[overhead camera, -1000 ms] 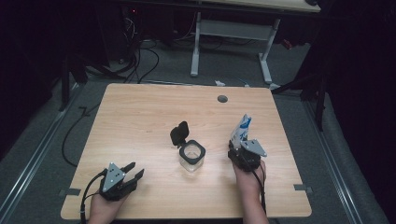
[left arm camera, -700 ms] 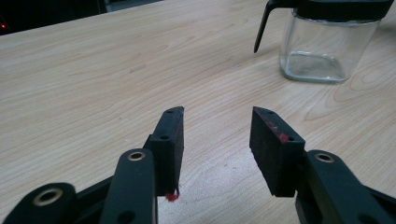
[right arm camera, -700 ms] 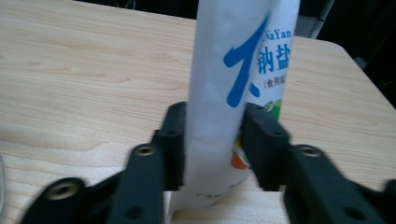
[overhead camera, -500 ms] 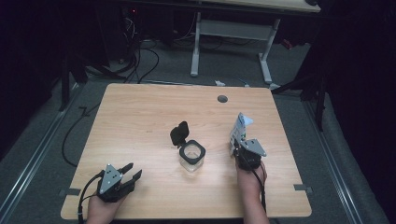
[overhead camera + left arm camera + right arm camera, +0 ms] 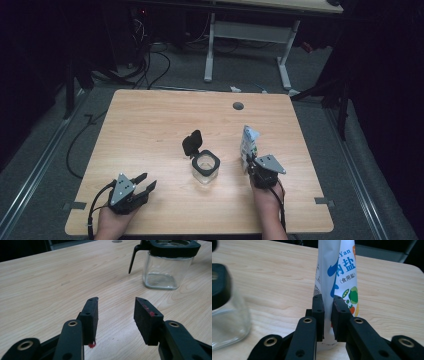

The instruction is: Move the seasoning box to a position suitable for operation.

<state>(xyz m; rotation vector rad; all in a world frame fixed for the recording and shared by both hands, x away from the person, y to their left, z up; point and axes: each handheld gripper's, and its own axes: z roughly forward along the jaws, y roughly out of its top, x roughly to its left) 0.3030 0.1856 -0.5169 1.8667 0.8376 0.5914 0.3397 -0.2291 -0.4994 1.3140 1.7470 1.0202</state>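
High view: the pale wooden table [image 5: 150, 130] fills the middle of the frame, and a person's two hands come in from its bottom edge. At lower right, the right gripper [image 5: 248, 161] stands just below a white and blue printed salt pouch [image 5: 248, 141], which rises upright right of centre. In the right gripper view the pouch [image 5: 337, 272] climbs from the lower middle to the top edge, and the two black jaws have just been closing on it; their pads now pinch its lower part from both sides, creasing the film between them. Just left of the pouch, near the centre of the high view, sits a square clear glass jar with a black collar [image 5: 205, 167], its black flip lid [image 5: 191, 143] tilted open toward the upper left. In the lower left, the left gripper [image 5: 145, 182] rests low over the table, well apart from the jar. The left gripper view shows its jaws spread with bare wood between them, the jar [image 5: 165, 267] at upper right.
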